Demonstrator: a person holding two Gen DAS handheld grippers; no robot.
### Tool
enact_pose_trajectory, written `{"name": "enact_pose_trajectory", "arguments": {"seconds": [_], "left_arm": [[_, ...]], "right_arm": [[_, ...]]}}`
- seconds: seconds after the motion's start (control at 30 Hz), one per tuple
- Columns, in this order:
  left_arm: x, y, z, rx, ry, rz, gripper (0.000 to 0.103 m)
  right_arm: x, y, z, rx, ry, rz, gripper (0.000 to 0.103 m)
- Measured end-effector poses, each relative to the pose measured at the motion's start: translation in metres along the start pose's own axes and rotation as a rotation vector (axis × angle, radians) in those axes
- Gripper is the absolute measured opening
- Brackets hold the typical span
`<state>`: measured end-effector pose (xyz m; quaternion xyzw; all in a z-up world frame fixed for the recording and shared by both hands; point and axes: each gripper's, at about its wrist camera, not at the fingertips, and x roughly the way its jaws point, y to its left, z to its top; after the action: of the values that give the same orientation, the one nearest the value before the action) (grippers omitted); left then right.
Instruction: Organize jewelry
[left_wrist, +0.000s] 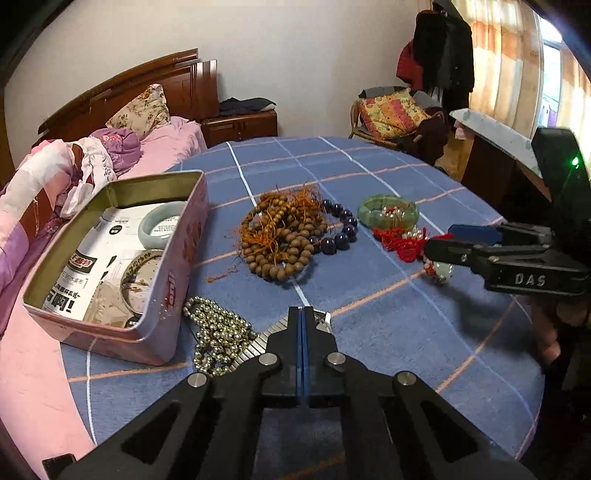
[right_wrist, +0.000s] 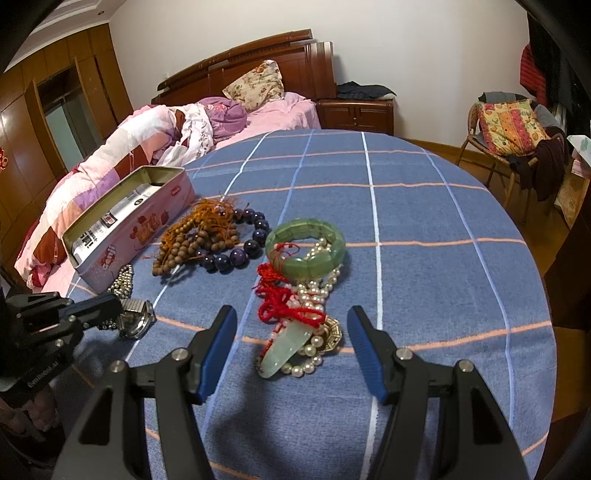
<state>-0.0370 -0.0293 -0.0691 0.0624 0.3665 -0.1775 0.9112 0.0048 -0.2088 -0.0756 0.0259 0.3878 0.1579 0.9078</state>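
Note:
My left gripper is shut on a metal wristwatch, pinching it at the table's near left. The watch band shows beside the closed fingers. My right gripper is open and hovers just above a pale jade pendant with red cord and a pearl strand. An open pink tin at the left holds a pale bangle and a thin bangle. Wooden beads, dark purple beads, a green jade bracelet and a silver bead chain lie on the cloth.
The round table has a blue checked cloth. A bed with pink bedding lies behind the tin. A chair with a cushion stands at the right. A desk is at the far right.

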Motion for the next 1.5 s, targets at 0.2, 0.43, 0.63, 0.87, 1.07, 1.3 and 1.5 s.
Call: {"name": "enact_pose_trajectory", "arguments": {"seconds": [0.2, 0.43, 0.63, 0.87, 1.07, 1.3, 1.5], "left_arm": [[-0.005, 0.002, 0.004, 0.008, -0.023, 0.001, 0.000], [0.003, 0.003, 0.014, -0.021, -0.021, 0.016, 0.010], [-0.003, 0.005, 0.019, -0.026, -0.086, 0.065, 0.081], [0.001, 0.013, 0.018, -0.043, -0.064, 0.023, 0.081], [0.004, 0.011, 0.012, -0.027, -0.034, -0.011, 0.081], [0.017, -0.001, 0.008, 0.033, 0.027, -0.033, 0.045], [0.018, -0.001, 0.006, 0.037, 0.046, -0.047, 0.001]], "right_arm": [[0.000, -0.001, 0.000, -0.002, -0.001, -0.001, 0.066], [-0.001, -0.002, 0.018, -0.021, -0.025, -0.021, 0.082], [0.025, 0.001, 0.045, -0.069, 0.020, -0.071, 0.082], [0.063, -0.001, 0.056, -0.102, 0.138, -0.081, 0.067], [0.040, -0.008, 0.055, -0.091, 0.092, -0.024, 0.018], [0.012, -0.019, 0.058, -0.040, 0.017, 0.005, 0.016], [-0.015, -0.020, 0.068, 0.001, -0.068, 0.047, 0.016]]}}
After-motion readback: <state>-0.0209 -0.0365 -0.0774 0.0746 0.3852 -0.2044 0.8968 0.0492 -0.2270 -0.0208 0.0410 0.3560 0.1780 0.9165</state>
